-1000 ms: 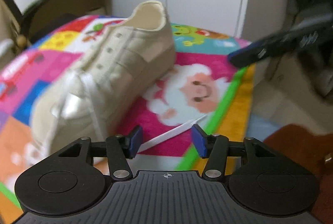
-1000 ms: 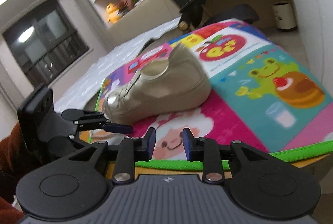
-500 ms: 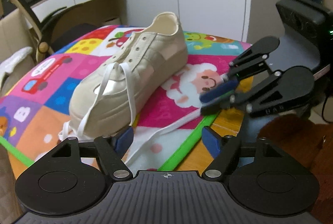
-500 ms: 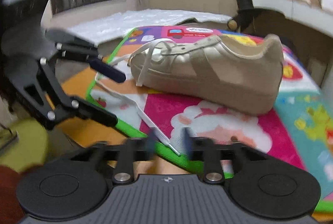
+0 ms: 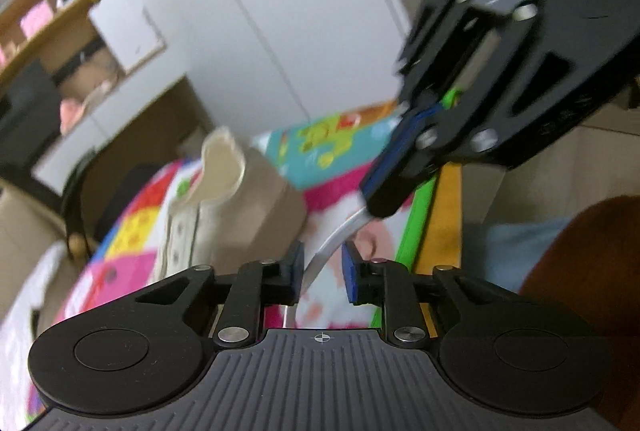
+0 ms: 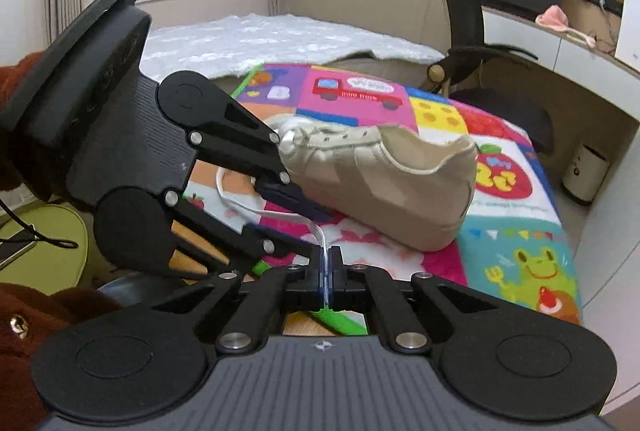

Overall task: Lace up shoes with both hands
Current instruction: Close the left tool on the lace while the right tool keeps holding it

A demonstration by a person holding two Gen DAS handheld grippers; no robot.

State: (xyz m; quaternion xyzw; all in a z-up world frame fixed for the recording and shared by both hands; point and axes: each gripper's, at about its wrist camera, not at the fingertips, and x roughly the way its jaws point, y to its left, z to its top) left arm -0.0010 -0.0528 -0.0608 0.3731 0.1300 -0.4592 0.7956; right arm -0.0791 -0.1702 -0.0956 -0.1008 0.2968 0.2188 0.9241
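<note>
Nowhere readable writing, right gripper (image 6: pixel 328 273) pinching white lace (image 6: pixel 256 209)

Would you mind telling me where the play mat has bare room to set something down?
Free: the mat beyond the shoe's heel, and behind the shoe. Crowded: the near corner by the toe, where both grippers and lace meet.

No legible text; play mat (image 6: pixel 516 231) lettering too blurred.

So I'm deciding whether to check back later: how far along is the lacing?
Early. Done: only the toe-end eyelets of the shoe look threaded. In hand: the right gripper is shut on the white lace; the left gripper is closing around the same lace. Left: the upper eyelets look empty.
</note>
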